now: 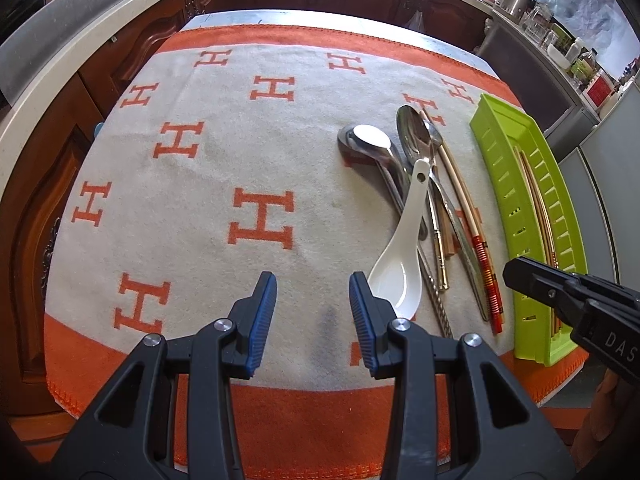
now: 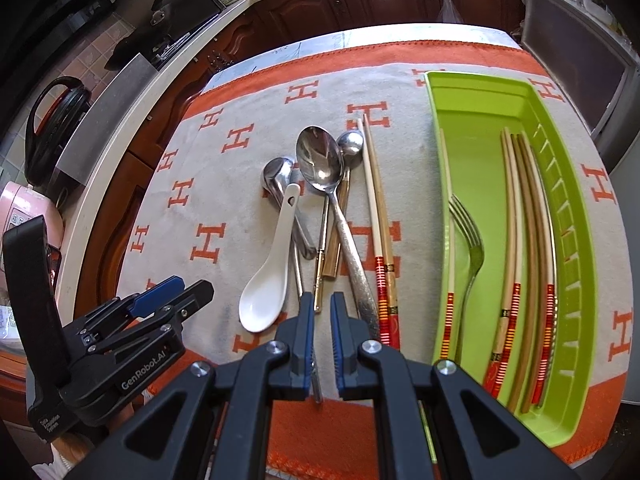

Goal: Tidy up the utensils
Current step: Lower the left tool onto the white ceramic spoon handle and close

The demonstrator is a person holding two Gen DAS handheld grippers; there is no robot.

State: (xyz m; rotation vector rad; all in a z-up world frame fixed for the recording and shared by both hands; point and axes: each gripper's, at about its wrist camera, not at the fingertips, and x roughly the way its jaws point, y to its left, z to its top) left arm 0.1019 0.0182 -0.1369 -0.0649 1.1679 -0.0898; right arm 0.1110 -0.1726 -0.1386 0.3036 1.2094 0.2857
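1. Far left, the left gripper (image 1: 313, 294) hovers over the orange-and-cream towel with H letters (image 1: 208, 168). Its blue-padded fingers (image 1: 264, 312) sit part-way apart, released, nothing between them.
2. Just right of it lies the white ceramic soup spoon (image 1: 400, 264), bowl toward the camera, nearly touching the left gripper's right pad in the left wrist view.
3. The rest of the loose pile sits next to it on the towel: a big shiny steel spoon (image 2: 320, 160), a couple of smaller metal spoons (image 2: 276, 178), a gold-toned handle (image 2: 319, 280), and a pair of pale chopsticks with red-striped ends (image 2: 378, 216).
4. The right gripper (image 2: 322, 300) is above the near ends of those handles. Its jaws are almost clenched, only a narrow slit between them; whether they pinch the thin metal handle there, can't tell.
5. Far right, the lime green plastic tray (image 2: 480, 100) holds a metal fork (image 2: 472, 240) and several more chopsticks (image 2: 520, 220).
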